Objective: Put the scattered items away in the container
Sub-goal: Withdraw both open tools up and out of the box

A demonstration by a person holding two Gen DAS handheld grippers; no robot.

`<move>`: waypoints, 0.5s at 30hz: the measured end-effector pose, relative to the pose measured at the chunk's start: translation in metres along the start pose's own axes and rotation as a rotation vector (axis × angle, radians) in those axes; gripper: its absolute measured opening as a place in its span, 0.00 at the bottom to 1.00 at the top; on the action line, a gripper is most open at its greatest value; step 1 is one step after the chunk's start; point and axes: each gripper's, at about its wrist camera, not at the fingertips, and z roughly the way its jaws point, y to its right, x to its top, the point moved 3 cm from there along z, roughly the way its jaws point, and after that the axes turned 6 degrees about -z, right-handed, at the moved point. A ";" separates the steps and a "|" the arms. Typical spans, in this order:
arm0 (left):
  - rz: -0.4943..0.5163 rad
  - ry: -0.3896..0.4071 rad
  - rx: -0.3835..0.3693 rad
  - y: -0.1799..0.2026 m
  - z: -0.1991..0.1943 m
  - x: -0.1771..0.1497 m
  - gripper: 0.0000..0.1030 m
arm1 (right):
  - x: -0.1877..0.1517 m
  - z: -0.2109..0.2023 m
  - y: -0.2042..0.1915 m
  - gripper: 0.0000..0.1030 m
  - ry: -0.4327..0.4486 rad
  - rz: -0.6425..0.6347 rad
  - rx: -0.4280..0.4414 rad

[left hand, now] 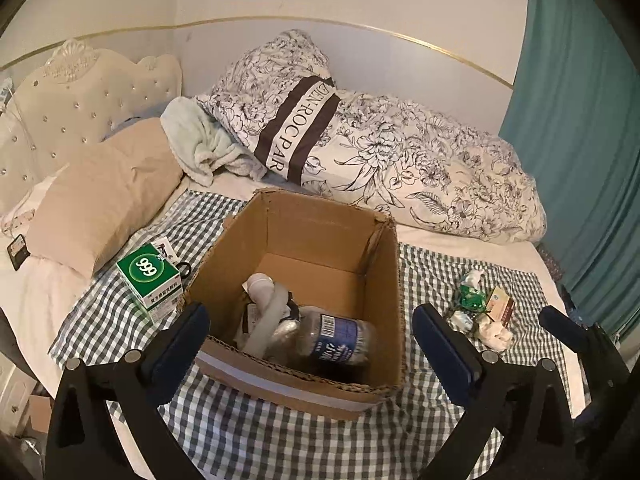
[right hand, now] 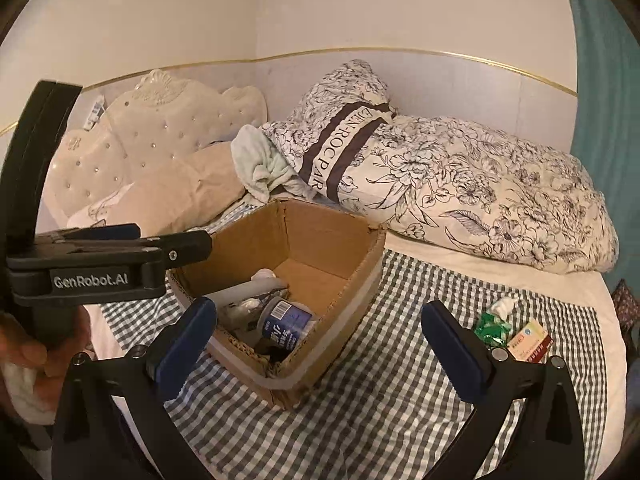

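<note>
An open cardboard box (left hand: 384, 280) stands on a checked cloth (left hand: 280, 432) on the bed. Inside lie a clear bottle with a blue label (left hand: 340, 340) and a white tube-like item (left hand: 264, 304). My left gripper (left hand: 310, 316) hangs open over the box's near edge with nothing between its fingers. A green "999" box (left hand: 150, 280) lies left of the carton. To the right lie a green packet (left hand: 472, 300), a small beige and red box (left hand: 500, 306) and crumpled tissues (left hand: 496, 334). My right gripper (right hand: 318, 308) is open and empty, between the cardboard box (right hand: 332, 240) and the green packet (right hand: 494, 326).
A beige pillow (left hand: 104, 200) and tufted headboard (left hand: 80, 100) lie far left, a floral duvet (left hand: 400, 160) behind the box, a teal curtain (left hand: 580, 120) on the right. A dark scissors-like item (left hand: 184, 268) sits behind the 999 box. A hand (right hand: 24, 344) holds the left gripper (right hand: 172, 236).
</note>
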 end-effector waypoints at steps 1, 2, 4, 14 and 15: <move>-0.004 0.003 -0.003 0.002 -0.003 -0.001 1.00 | 0.000 -0.004 0.001 1.00 0.004 0.002 -0.004; -0.006 0.006 -0.008 0.003 -0.005 -0.002 1.00 | -0.001 -0.011 0.004 1.00 0.011 0.002 -0.018; -0.007 0.013 -0.012 0.008 -0.011 -0.004 1.00 | -0.003 -0.019 0.007 1.00 0.016 0.004 -0.032; 0.062 0.074 -0.022 0.050 -0.037 -0.012 1.00 | -0.022 -0.061 0.038 1.00 0.009 0.060 -0.083; 0.075 0.075 -0.033 0.056 -0.038 -0.013 1.00 | -0.024 -0.063 0.042 1.00 0.008 0.072 -0.086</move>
